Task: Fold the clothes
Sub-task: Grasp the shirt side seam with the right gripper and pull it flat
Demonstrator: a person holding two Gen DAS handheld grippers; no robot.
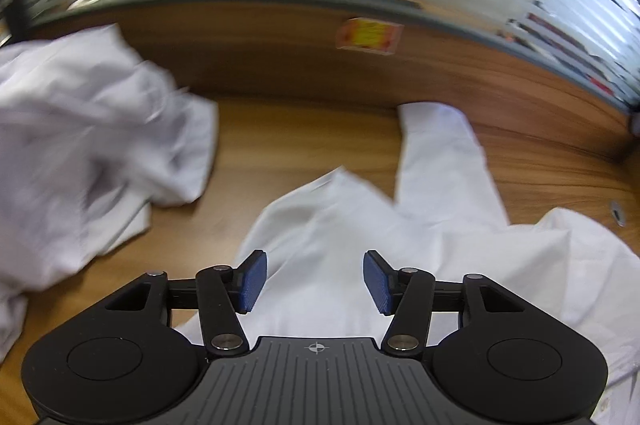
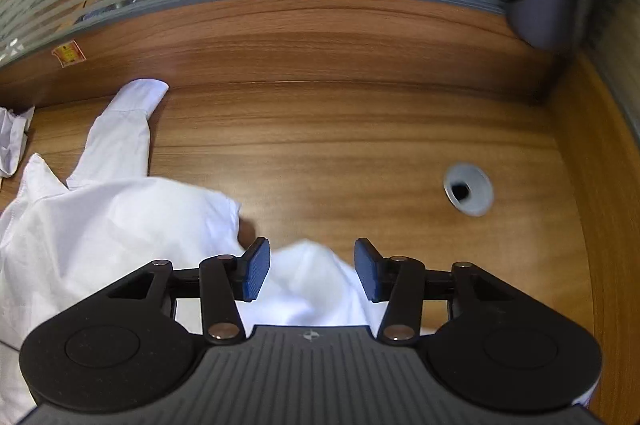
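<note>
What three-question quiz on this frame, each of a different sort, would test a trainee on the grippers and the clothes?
1. True or false: the left gripper is clamped on the white shirt.
2. What lies on the wooden desk to the right of the shirt's raised sleeve? A) a folded towel B) a round grey cable grommet C) a hanger
3. Fill in: the right gripper is ___, with white cloth below its blue pads.

Key:
1. False: its jaws stand apart with nothing pinched.
2. B
3. open
</note>
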